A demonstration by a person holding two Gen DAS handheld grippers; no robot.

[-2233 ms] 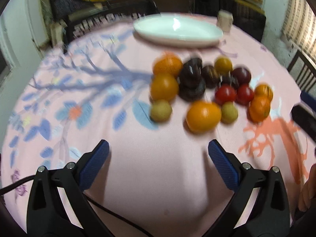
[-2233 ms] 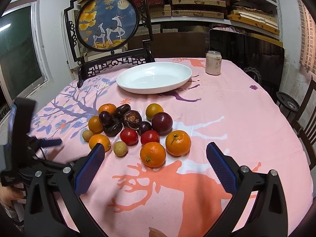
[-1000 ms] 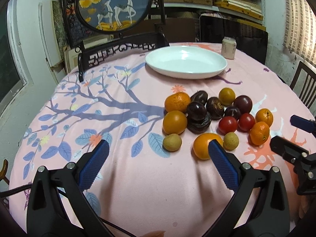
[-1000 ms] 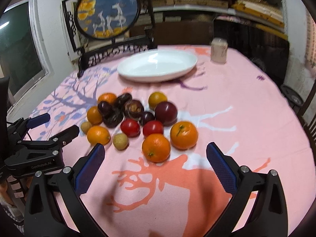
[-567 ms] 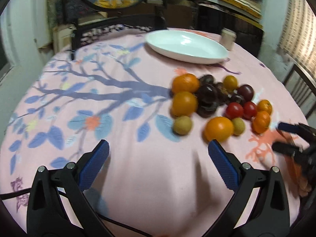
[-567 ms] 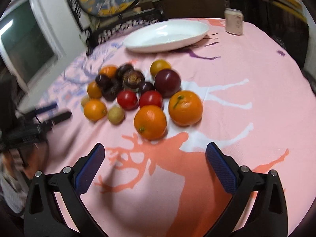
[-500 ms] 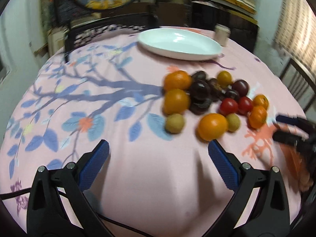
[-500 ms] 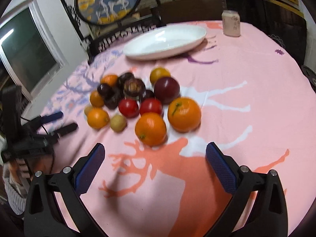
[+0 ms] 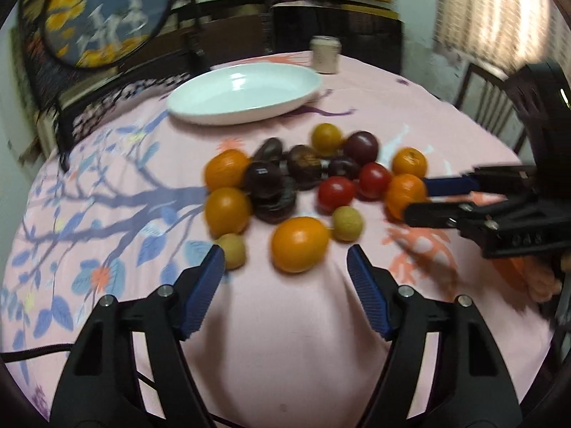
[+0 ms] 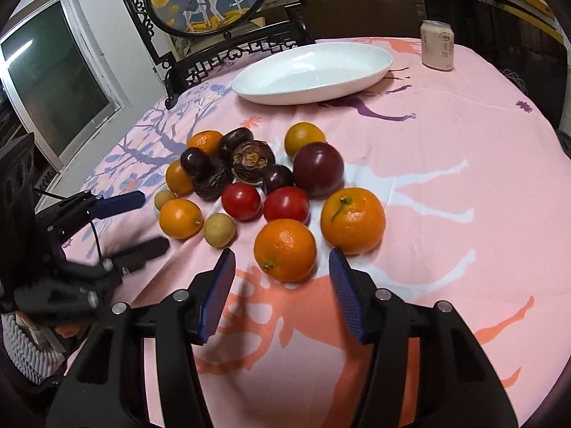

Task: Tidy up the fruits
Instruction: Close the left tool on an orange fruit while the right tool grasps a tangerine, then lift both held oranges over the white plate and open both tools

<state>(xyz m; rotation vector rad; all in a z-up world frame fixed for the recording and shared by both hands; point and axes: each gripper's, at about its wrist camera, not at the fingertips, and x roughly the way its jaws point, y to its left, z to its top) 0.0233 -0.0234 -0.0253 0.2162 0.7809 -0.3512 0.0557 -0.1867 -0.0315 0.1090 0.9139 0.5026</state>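
Much bare pink tablecloth (image 10: 446,214) lies open from 3 to 5 o'clock of the fruit cluster (image 10: 257,185). At 12 o'clock sits the white oval plate (image 10: 314,71), with a can (image 10: 437,50) at its 2 o'clock. Right gripper (image 10: 282,285), jaws apart, faces the nearest orange (image 10: 284,249). Left gripper (image 9: 285,278), jaws apart, faces another orange (image 9: 299,243); a small tan fruit (image 9: 232,250) is just beside its left finger.

Your fruit cluster (image 10: 264,185) lies mid-surface (image 10: 446,185), with the plate (image 10: 314,71) behind it and a can (image 10: 437,50) to the plate's right. Your right tongs (image 10: 282,285) sit just before the nearest orange (image 10: 284,249); your left tongs (image 10: 142,221) are at the cluster's left.
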